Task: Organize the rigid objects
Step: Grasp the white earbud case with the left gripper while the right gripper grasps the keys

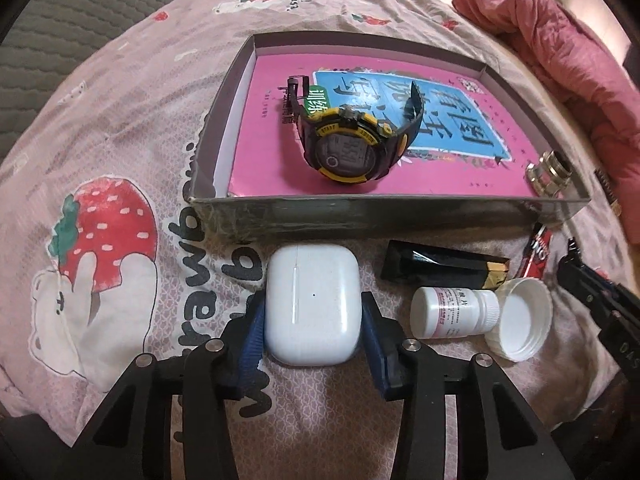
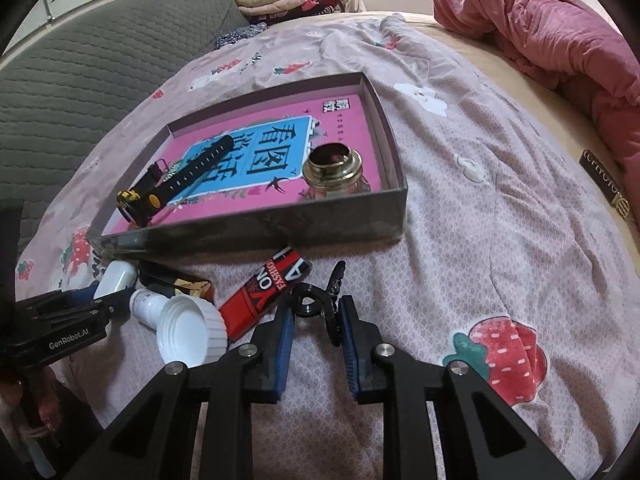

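Between left tool (image 1: 313, 322) pads: white earbud case (image 1: 313, 304), touching both.

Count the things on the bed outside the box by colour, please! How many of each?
White: 3 (earbud case, bottle, cap)
Black: 2 (tube, ring)
Red: 1 (pack)
Total: 6
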Demonstrator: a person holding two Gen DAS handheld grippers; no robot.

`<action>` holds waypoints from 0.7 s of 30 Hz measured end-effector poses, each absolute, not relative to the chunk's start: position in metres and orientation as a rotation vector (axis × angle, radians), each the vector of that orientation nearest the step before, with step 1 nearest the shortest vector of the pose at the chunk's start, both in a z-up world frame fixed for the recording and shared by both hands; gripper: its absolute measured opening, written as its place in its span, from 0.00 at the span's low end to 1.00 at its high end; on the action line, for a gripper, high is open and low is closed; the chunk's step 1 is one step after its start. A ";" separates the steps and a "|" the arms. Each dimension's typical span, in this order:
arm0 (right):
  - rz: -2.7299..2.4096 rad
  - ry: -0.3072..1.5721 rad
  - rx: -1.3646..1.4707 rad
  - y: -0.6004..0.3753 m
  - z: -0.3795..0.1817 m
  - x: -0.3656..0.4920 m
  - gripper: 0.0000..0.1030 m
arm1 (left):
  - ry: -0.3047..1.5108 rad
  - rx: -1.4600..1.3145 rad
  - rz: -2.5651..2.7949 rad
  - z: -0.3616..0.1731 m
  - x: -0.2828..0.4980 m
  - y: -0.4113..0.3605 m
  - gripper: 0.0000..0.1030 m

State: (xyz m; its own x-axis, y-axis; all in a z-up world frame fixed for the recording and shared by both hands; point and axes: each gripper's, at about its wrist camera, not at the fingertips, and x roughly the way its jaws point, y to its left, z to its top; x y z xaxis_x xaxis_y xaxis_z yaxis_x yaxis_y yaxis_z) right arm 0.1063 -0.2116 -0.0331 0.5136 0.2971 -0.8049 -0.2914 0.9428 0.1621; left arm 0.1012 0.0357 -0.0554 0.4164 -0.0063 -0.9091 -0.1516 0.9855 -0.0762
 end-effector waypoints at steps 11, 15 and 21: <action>0.381 0.932 -0.004 -0.207 -0.025 0.103 0.22 | 1.118 -0.212 0.043 -0.044 0.086 0.036 0.44; 0.400 0.911 0.002 -0.205 -0.020 0.102 0.22 | 1.099 -0.214 0.030 -0.036 0.081 0.033 0.44; 0.430 0.855 -0.011 -0.201 -0.009 0.094 0.22 | 1.050 -0.205 0.017 -0.022 0.074 0.030 0.44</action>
State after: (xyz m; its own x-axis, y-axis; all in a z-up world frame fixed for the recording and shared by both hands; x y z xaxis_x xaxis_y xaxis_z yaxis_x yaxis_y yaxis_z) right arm 0.0942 -0.2007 -0.0086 0.5759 0.3631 -0.7324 -0.3718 0.9143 0.1609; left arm 0.0742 0.0297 -0.0218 0.4993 -0.0835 -0.8624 -0.1121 0.9808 -0.1599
